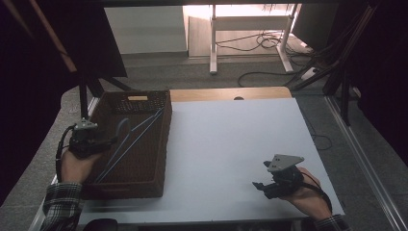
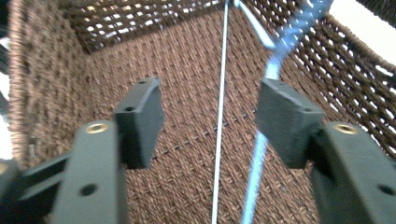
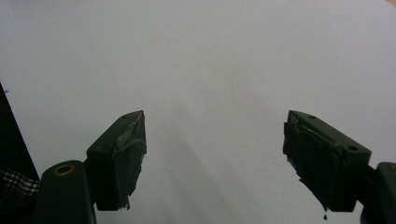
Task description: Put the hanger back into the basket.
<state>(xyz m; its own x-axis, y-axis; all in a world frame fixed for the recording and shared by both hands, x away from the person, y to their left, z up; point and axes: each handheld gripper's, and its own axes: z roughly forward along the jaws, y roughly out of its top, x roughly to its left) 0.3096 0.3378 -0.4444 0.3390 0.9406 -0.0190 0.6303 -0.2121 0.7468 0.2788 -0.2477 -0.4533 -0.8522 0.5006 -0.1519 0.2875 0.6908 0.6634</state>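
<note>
A brown wicker basket (image 1: 165,126) stands on the left of the white table (image 1: 231,139). Inside it lie thin hangers (image 1: 132,137), one blue and one grey, slanting from the near left to the far right corner. My left gripper (image 1: 112,140) hangs over the basket's left side, open. In the left gripper view the grey wire (image 2: 220,116) runs between the spread jaws of that gripper (image 2: 210,112), and the blue rod (image 2: 273,70) passes by the right jaw, both lower down against the basket floor (image 2: 187,93). My right gripper (image 1: 258,186) is open and empty above bare table (image 3: 210,56) at the near right.
A wooden strip (image 1: 226,94) borders the table's far edge. Beyond it are white desk legs (image 1: 212,43) and cables (image 1: 269,41) on the floor. Dark stands (image 1: 337,62) rise at the right and a dark panel (image 1: 91,43) at the far left.
</note>
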